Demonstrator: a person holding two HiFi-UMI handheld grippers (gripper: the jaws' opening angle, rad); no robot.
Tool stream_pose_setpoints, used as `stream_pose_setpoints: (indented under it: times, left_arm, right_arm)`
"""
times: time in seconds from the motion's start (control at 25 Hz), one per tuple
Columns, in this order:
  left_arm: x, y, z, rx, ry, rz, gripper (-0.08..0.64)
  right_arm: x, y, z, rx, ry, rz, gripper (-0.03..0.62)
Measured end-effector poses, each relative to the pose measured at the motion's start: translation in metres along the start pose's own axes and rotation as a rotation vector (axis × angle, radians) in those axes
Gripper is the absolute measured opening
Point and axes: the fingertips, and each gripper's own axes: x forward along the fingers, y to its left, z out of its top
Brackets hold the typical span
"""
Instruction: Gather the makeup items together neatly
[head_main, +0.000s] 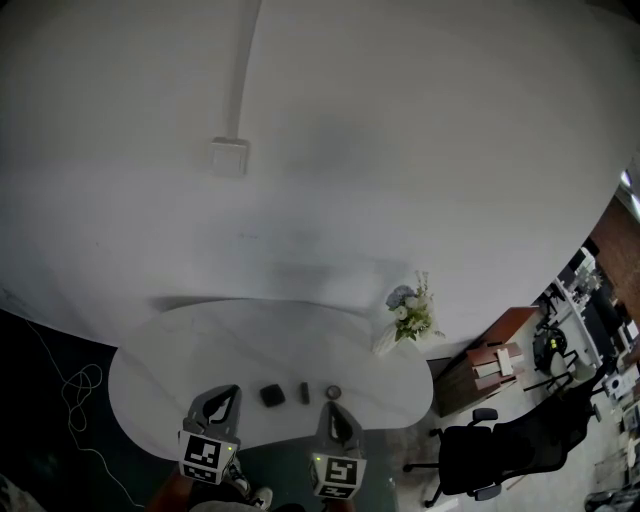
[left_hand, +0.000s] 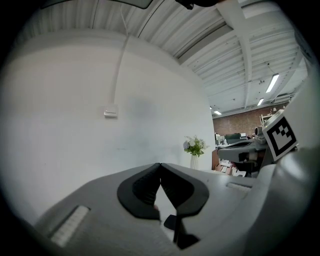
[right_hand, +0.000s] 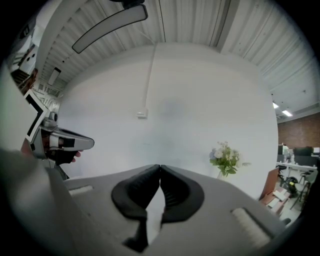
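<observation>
Three small makeup items lie in a row near the front edge of the white table (head_main: 180, 350): a dark square compact (head_main: 272, 395), a short dark stick (head_main: 304, 392) and a small round pot (head_main: 333, 392). My left gripper (head_main: 228, 393) hovers just left of the compact. Its tips meet in its own view (left_hand: 160, 164), shut with nothing between them. My right gripper (head_main: 331, 407) is just in front of the round pot and is also shut and empty (right_hand: 160, 166). Both gripper views look level at the white wall, so the items are hidden there.
A vase of flowers (head_main: 405, 318) stands at the table's back right. Right of the table are a wooden cabinet with books (head_main: 495, 365) and a black office chair (head_main: 510, 440). A white cable (head_main: 80, 385) lies on the dark floor at left.
</observation>
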Motion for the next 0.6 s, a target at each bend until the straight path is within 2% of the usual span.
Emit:
stream_pose_setpoints:
  times: [0.6]
  left_arm:
    - [-0.0061, -0.0061, -0.0051, 0.006, 0.016, -0.009, 0.011]
  right_arm:
    - [-0.0061, 0.0035, 0.0001, -0.002, 0.005, 0.009, 0.005]
